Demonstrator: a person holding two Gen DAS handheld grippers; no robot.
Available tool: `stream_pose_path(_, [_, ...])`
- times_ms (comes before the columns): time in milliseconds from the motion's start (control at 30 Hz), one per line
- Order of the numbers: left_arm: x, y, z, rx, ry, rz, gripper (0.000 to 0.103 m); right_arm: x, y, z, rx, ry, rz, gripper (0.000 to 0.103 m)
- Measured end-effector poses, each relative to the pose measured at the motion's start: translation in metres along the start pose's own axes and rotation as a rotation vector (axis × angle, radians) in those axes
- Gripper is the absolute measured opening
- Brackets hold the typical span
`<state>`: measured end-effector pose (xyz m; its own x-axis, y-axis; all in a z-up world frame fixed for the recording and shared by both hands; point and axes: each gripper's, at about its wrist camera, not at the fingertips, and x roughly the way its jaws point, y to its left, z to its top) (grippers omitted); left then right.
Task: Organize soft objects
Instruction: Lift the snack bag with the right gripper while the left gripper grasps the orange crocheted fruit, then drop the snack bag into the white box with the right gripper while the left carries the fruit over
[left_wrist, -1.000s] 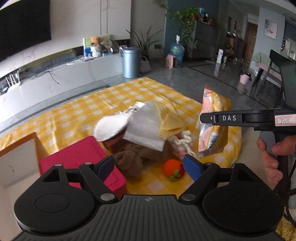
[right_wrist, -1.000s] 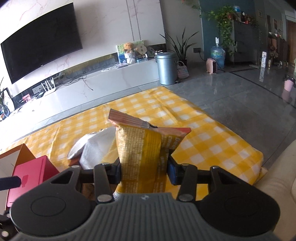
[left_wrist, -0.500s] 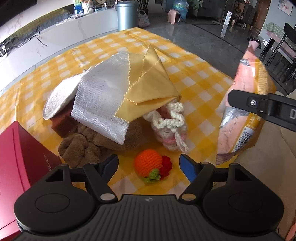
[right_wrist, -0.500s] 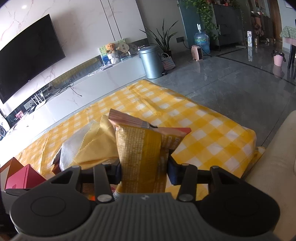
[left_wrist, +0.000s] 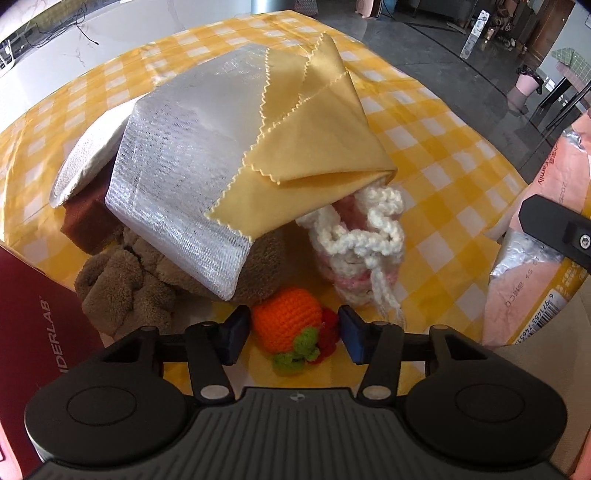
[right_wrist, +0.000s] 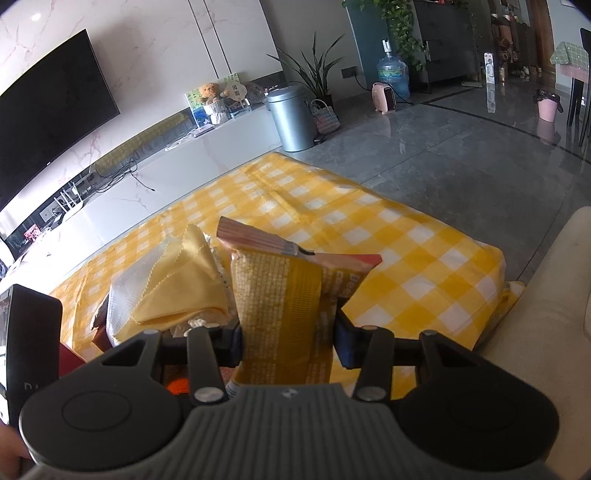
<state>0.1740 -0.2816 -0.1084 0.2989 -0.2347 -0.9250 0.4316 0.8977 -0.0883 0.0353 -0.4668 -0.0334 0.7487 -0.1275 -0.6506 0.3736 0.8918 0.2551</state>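
"IDERLAB" in white on red box (left_wrist: 40, 332) at near left; barcode digits "6 971483 74651" on snack bag (left_wrist: 532, 266) at right.

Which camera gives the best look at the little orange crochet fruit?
The left wrist view: the orange crochet fruit lies whole and close on the checked cloth, between the left hand-held gripper's blue pads, which have just been closing. The right wrist view shows only an orange sliver behind its own hand-held gripper's frame.
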Motion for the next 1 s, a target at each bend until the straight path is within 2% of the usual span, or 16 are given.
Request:
stream_pose_path(200, [-0.015,-0.002,-0.005,0.05,0.036,0.047,0.058,0.002,0.001,0.0,-0.004,0.006,-0.005,0.046])
stream_pose_path(500, [-0.07,0.002,-0.03,0.116,0.037,-0.024,0.058,0.0,0.004,0.0,-0.01,-0.003,0.011,0.046])
stream_pose_path(700, [-0.117,0.015,-0.044,0.077,-0.047,-0.084,0.058,-0.01,0.006,0.003,0.004,-0.039,0.059,0.046])
stream_pose_path(900, [-0.166,0.042,-0.056,-0.005,-0.158,-0.116,0.058,-0.03,0.017,0.007,-0.001,-0.094,0.163,0.047])
stream_pose_path(1000, [-0.192,0.062,-0.067,-0.049,-0.225,-0.107,0.058,-0.042,0.026,0.01,-0.006,-0.124,0.23,0.047])
